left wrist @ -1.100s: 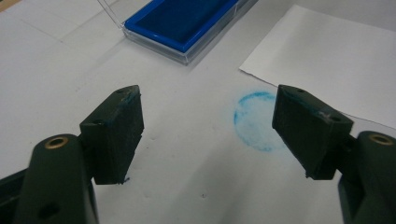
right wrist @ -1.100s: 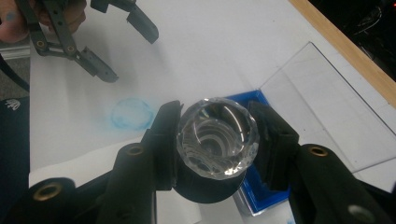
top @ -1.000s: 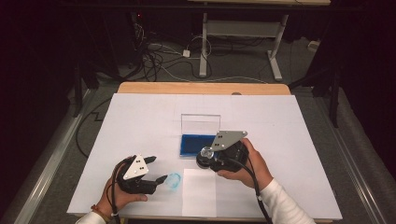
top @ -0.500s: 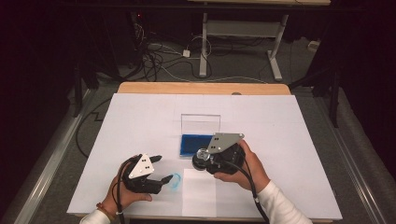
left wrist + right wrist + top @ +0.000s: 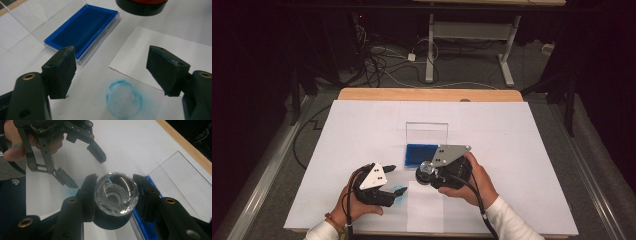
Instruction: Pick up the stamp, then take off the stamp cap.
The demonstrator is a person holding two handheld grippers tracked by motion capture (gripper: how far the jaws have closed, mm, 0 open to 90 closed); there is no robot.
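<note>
My right gripper (image 5: 426, 172) is shut on a round stamp (image 5: 116, 192) with a faceted clear knob and a black base, held just above the table in front of the ink pad. The blue ink pad (image 5: 422, 154) lies in a clear case whose lid (image 5: 427, 132) stands open behind it. My left gripper (image 5: 393, 179) is open, its jaws either side of a faint blue ring print (image 5: 124, 98) on the table cover. The print lies just off the corner of a white paper sheet (image 5: 155, 47). The stamp's base (image 5: 141, 5) hangs at the top of the left gripper view.
The table is covered in white (image 5: 512, 140), with a wooden strip (image 5: 427, 94) along its far edge. The paper sheet (image 5: 424, 210) reaches the near edge between my hands. Cables and desk legs (image 5: 429, 45) are on the floor beyond.
My right gripper has carried the stamp slightly left and nearer, off the ink pad's front edge. My left gripper has shifted a little right beside the blue print.
</note>
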